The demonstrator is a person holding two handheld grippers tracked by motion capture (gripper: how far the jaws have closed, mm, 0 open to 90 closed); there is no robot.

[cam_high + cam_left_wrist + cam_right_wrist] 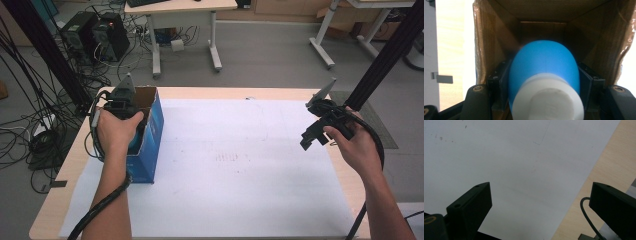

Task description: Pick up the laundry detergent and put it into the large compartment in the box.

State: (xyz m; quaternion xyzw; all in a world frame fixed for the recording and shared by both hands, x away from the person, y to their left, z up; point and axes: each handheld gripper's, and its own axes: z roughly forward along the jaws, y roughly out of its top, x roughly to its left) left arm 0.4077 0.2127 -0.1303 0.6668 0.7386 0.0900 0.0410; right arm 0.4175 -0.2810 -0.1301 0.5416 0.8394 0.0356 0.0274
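An open blue cardboard box [149, 145] stands at the table's left side. My left gripper [131, 125] reaches down into its mouth. In the left gripper view the jaws are shut on a blue bottle [544, 65] with a white cap [547, 100], held inside the box's brown interior [544, 27]. My right gripper [312, 136] hovers over the table's right side, above the white sheet [511, 157]. Its jaws stand wide apart with nothing between them.
A large white paper sheet [235, 165] covers most of the wooden table [55, 195]. Beyond the far edge are another desk [180, 7], computer towers [95, 35] and tangled cables on the floor. A black frame post [385, 55] rises at the right.
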